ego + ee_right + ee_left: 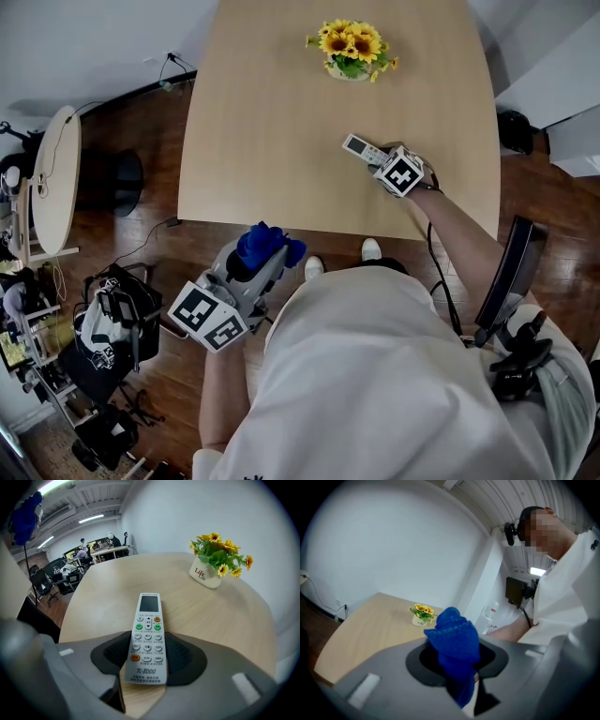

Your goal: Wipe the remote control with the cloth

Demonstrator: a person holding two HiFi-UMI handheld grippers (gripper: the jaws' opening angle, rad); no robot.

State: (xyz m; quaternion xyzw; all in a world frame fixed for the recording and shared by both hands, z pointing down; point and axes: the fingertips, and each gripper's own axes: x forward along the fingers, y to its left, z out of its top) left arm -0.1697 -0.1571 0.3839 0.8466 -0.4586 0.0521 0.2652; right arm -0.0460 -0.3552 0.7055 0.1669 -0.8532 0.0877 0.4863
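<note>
The left gripper is clamped on the blue cloth, which bunches up above its fingers, held off the table's near edge. The right gripper grips the remote by its lower end, with the screen end jutting beyond the fingers above the tabletop. Flowers stand at the far end.

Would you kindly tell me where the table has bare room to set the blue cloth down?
The table is bare all along its left half, near edge to far. The strip between sunflower pot and remote control is free too. Crowded only at the near right, where the right gripper clamps the remote.
</note>
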